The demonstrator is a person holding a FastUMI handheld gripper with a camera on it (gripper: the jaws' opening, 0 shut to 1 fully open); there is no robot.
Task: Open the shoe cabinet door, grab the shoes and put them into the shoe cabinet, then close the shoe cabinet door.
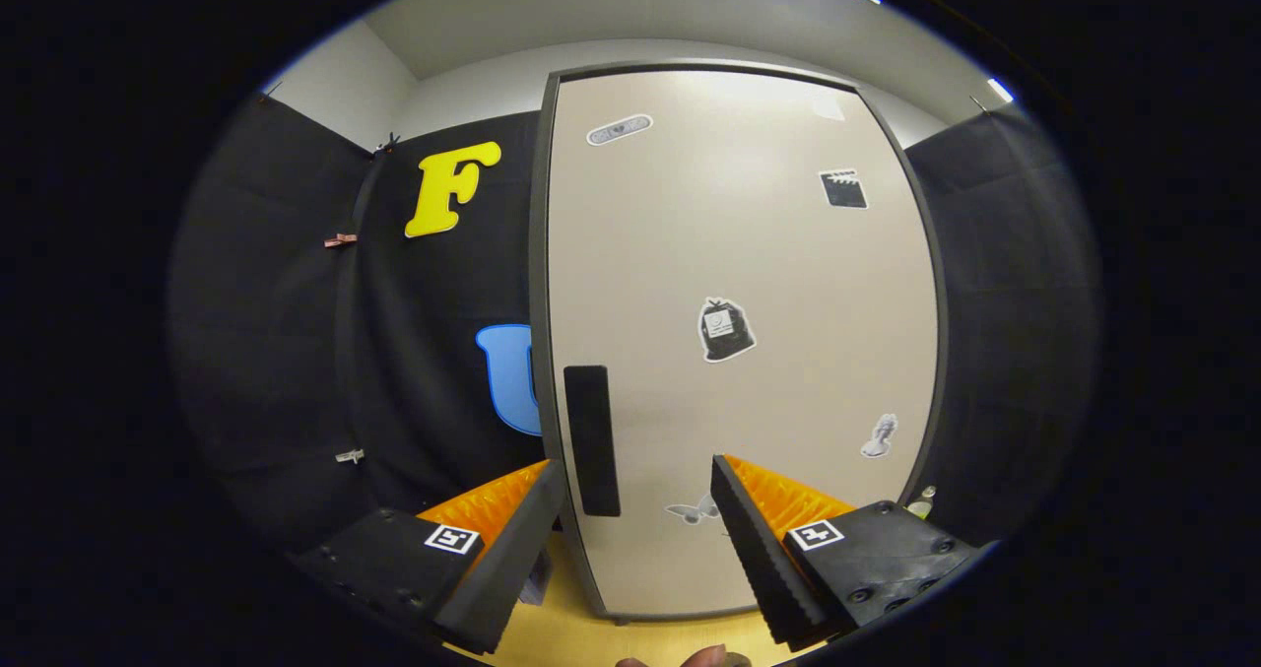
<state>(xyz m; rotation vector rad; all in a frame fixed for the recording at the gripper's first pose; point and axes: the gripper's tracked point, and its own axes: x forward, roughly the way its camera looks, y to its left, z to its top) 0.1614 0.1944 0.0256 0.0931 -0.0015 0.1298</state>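
Shoe cabinet [739, 332] stands upright on the wooden floor [581, 637], just ahead of the jaws, its beige door [788, 283] shut and dotted with stickers. A black handle [592, 440] sits near the door's left edge, between the spread fingers. The gripper [630, 509] is open, holding nothing.

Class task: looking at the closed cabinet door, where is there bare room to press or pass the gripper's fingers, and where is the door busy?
The gripper is open just short of the door. Bare patches: the wide stretch between the black handle and the bag-shaped sticker, and the upper middle of the door. Busier: low down around the butterfly sticker, and along the right edge.
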